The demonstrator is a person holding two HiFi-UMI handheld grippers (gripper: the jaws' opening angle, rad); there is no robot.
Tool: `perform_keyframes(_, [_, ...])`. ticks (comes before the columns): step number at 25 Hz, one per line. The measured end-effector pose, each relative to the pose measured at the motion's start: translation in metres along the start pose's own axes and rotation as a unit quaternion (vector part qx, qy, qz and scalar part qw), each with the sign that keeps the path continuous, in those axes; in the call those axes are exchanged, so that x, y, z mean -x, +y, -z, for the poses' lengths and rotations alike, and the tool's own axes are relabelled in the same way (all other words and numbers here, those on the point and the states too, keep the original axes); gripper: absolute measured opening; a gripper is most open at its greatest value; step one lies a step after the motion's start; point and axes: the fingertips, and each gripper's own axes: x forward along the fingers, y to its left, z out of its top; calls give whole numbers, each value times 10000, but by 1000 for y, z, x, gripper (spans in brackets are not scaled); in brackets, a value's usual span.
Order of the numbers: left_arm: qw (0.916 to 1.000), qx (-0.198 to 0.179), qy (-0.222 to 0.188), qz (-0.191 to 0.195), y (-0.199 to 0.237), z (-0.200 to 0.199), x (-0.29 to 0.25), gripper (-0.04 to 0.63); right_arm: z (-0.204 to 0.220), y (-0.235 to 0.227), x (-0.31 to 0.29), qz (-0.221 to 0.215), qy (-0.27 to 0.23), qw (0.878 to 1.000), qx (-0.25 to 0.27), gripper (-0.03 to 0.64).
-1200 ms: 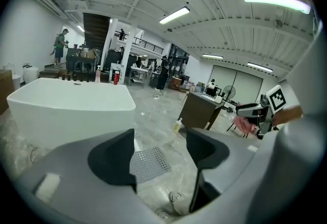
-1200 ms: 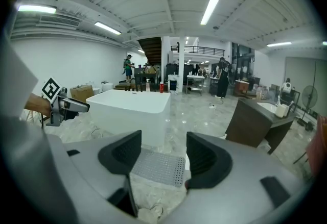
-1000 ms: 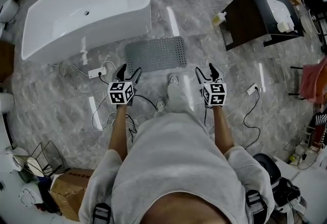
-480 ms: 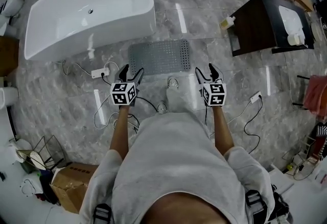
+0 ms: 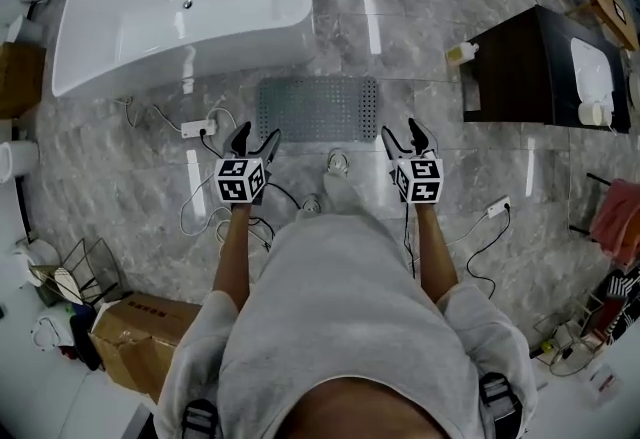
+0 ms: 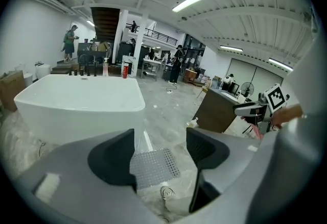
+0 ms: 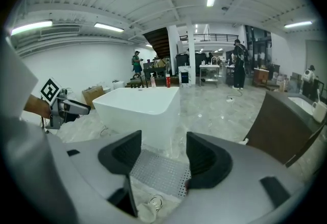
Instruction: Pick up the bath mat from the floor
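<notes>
Most of the scene is grey marble floor [image 5: 420, 7], and the biggest thing on it is the white bathtub [image 5: 180, 12] at the far left, with a dark cabinet [image 5: 520, 67] at the far right. Between them, just beside the near wall of the tub, lies the bath mat [image 5: 318, 109], a grey perforated rectangle flat on the floor with one long edge facing the person. The left gripper [image 5: 255, 135] and the right gripper [image 5: 402, 132] are held out side by side above the floor, one near each near corner of the mat but apart from it, both pointing forward and down. Each has its jaws partway apart with nothing between the pads; in both gripper views the mat shows through the gap, well beyond the tips. The step in hand looks like the approach. To do it well, the person would bring both grippers down to the near long edge, one towards each corner, tilted steeply enough for a lower jaw to slip under the thin edge before closing. A flat mat of this kind may cling to smooth stone, so peeling it up from the edge should work better than a straight pull. The power strip [image 5: 195, 129] and white cables [image 5: 200, 217] lie just left of the mat, so the left gripper should stay clear of them. The person's shoe [image 5: 340, 189] stands just short of the near edge and should stay off the mat.
</notes>
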Motion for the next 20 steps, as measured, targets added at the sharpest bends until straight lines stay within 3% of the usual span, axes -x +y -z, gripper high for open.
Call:
perform_keyframes(11, [9983,306,250,-427,11,7,-20,325,4,-22,-46,-454,307,9985,69,268])
perform_keyframes(20, [9964,411,545,-495,18,36,-37,325,40,-29,-65,-543,612,9966,-16,268])
